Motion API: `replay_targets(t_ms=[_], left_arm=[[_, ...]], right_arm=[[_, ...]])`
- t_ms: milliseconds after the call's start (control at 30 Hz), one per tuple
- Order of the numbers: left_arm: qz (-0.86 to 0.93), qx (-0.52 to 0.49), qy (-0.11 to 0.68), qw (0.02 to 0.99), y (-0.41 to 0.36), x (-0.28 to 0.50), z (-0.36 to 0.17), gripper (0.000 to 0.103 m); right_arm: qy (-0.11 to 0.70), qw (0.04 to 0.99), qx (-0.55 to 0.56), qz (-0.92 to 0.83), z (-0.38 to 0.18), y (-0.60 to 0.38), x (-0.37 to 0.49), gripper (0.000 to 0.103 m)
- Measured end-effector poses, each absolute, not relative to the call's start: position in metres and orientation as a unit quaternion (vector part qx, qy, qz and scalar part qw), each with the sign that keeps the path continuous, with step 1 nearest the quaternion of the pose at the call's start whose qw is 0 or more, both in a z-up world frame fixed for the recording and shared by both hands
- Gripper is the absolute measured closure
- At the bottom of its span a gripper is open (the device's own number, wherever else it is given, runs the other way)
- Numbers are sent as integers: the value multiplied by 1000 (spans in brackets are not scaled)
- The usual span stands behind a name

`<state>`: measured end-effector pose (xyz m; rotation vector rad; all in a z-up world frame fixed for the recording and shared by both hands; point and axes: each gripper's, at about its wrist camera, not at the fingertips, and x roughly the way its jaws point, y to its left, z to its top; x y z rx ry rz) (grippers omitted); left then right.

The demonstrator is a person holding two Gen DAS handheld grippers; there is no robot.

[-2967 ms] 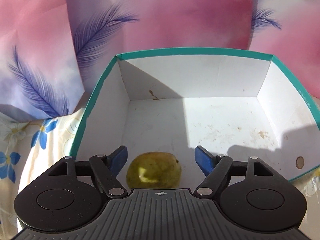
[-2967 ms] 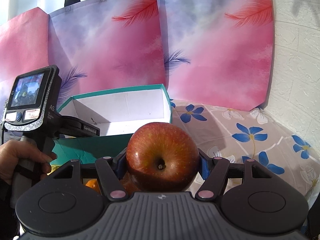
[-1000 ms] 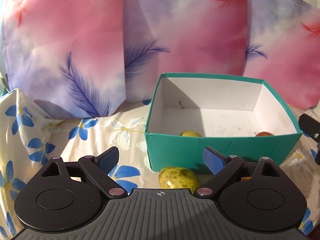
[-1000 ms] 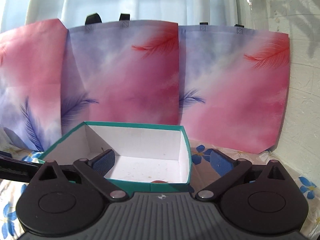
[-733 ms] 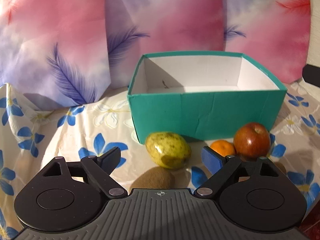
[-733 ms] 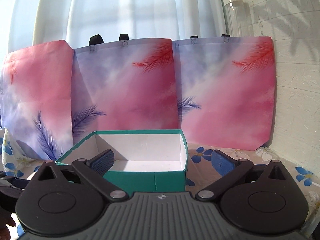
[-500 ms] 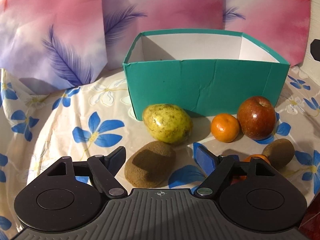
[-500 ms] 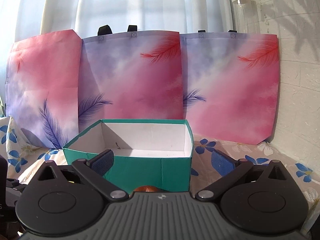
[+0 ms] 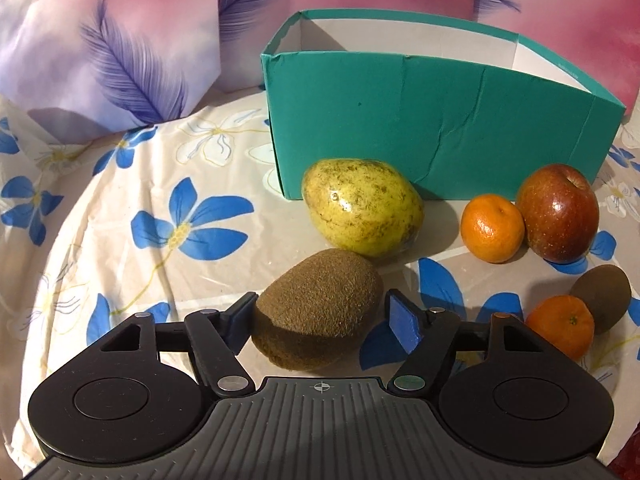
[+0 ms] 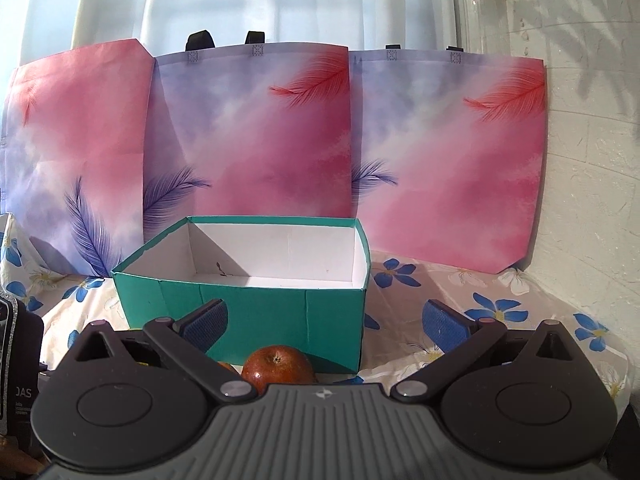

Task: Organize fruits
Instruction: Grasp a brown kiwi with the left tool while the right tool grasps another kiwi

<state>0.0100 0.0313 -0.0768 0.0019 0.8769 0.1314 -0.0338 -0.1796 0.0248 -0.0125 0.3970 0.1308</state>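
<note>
Left wrist view, bottom centre: our left tool (image 9: 320, 316) closing around the kiwi (image 9: 316, 308), not yet clamped; next, squeeze, lift to the box (image 9: 420, 120). Right tool (image 10: 324, 320) released.

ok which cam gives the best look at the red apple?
Left wrist view. The red apple shows whole there, on the cloth beside a tangerine, in front of the teal box. In the right wrist view only its top and stem show above the gripper body.

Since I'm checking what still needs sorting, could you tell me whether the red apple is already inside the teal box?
No, the red apple sits on the flowered cloth outside the teal box, touching a mandarin.
</note>
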Motion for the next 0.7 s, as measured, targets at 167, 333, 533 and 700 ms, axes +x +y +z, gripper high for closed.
replay_targets(t_ms=[167,333,533,700], left_arm=[[51,7,417,907,34,7,-76,33],[34,-8,412,910,32,-7,-59,33],[5,-22,389,921,23,-19,-26,33],[-5,-17,371,929,16,-28,-9,33]], right_arm=[[214,975,-9,59,17,-180,-32,0],[242,968,-19,59,3,-179,-29,1],[279,958,-32,66,-17,-170,-14,5],[326,941,-41,84,-34,-166,-6,12]])
